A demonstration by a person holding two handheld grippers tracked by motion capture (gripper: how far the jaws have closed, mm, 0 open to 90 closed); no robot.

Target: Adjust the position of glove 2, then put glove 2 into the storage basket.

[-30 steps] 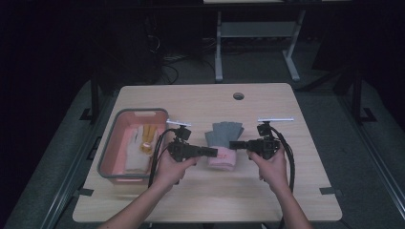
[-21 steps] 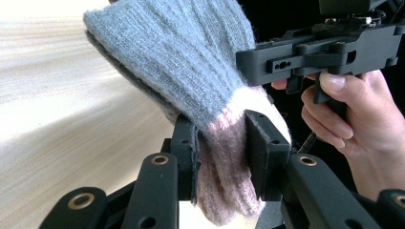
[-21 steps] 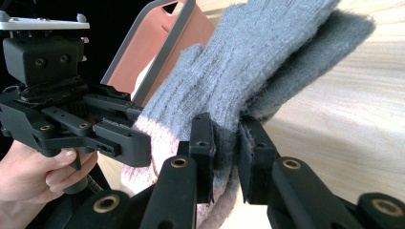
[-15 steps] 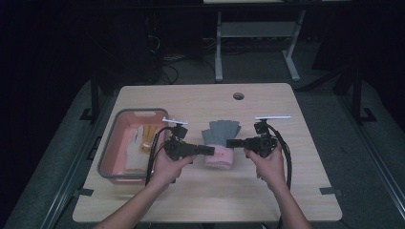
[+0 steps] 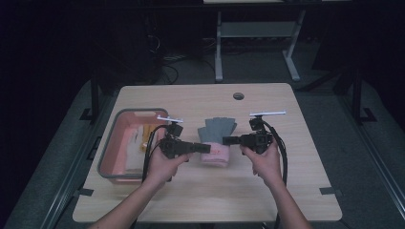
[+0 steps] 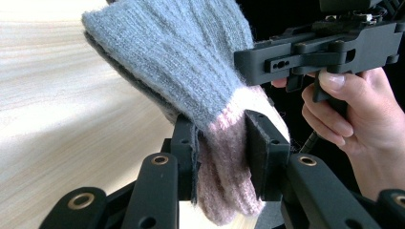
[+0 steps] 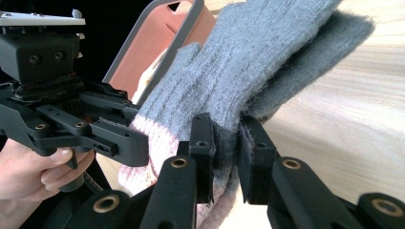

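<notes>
A grey knit glove with a pink cuff lies at the middle of the wooden table, fingers pointing away from me. From the left, my left gripper is shut on the pink cuff, which is pinched between its pads. From the right, my right gripper is shut on the glove's grey edge just above the cuff. In the right gripper view a second, darker grey layer shows under the glove. The other hand and its gripper show in each gripper view.
A pink bin with a grey rim stands left of the glove and holds a few pale and yellow items; its corner shows in the right gripper view. A round cable hole sits near the table's far edge. Beyond the table the floor is dark.
</notes>
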